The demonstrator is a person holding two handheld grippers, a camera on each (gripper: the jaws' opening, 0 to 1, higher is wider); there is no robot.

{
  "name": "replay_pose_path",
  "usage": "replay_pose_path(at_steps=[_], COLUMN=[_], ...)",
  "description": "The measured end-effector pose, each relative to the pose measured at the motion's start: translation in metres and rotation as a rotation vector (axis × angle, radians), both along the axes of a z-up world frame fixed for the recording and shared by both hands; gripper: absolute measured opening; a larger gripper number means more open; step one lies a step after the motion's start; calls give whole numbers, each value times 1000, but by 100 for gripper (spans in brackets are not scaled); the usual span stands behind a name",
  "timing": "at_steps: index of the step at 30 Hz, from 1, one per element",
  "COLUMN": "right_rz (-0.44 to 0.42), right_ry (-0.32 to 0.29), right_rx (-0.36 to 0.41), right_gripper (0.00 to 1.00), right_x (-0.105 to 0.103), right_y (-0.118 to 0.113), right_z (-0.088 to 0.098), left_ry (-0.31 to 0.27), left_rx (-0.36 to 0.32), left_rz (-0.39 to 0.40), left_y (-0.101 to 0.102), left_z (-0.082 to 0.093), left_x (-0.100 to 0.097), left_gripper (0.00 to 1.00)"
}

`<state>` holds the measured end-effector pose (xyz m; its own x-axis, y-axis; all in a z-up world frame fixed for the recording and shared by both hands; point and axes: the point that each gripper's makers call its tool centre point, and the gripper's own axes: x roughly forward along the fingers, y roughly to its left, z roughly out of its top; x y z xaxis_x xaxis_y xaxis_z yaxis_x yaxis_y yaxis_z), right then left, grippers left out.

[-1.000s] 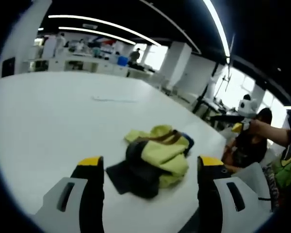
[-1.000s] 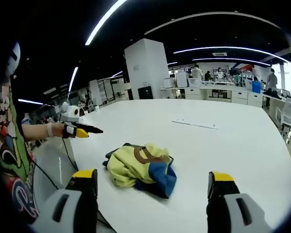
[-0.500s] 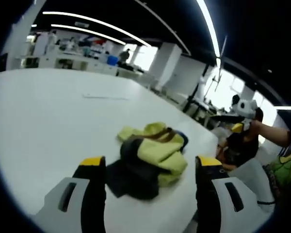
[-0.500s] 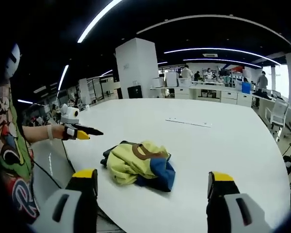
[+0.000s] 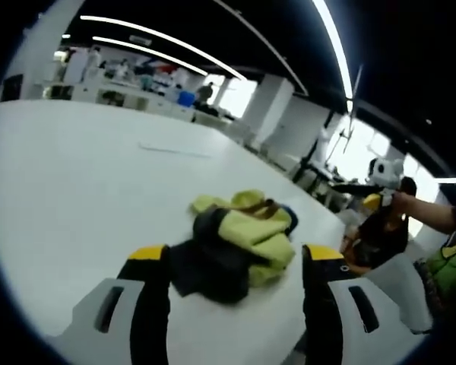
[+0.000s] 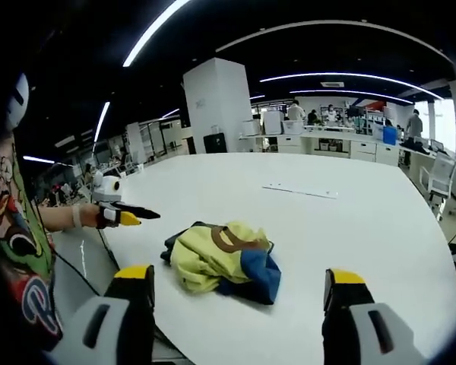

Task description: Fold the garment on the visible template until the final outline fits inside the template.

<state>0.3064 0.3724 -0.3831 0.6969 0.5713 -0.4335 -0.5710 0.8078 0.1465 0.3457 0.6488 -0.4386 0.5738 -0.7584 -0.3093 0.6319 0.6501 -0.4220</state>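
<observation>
A crumpled garment of yellow-green, dark and blue cloth with a brown strap lies in a heap on the white table. My left gripper stands open in front of it, its jaws wide apart and nothing between them. In the right gripper view the same heap lies near the table's edge, just beyond my right gripper, which is open and holds nothing. The left gripper shows off the table's left side in a hand. The right gripper hangs at the right past the table's edge.
A thin pale strip lies flat on the table beyond the garment. The table's edge runs close to the heap on the person's side. Far off stand a white pillar, desks with people, and a chair.
Both views have shifted a little with the hands. The garment lies in the same heap. The left gripper sits slightly lower in the right gripper view.
</observation>
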Motion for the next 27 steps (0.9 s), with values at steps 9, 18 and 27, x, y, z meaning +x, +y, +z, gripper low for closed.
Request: replay_pose_path(at_steps=[9,18,27], right_rz=[3,23,42], right_ry=[52,54,36], right_rx=[12,17,32], right_gripper=[92,92,91], right_x=[7,21,31], right_y=[3,19,34], right_z=[-9,3,7], left_ry=[-63,-80,-80], left_rx=[-37,-12,-58], left_rz=[31,-44,-40], left_y=[18,8,4], left_z=[6,7,11], left_x=[13,4,2], left_gripper=[69,69,69])
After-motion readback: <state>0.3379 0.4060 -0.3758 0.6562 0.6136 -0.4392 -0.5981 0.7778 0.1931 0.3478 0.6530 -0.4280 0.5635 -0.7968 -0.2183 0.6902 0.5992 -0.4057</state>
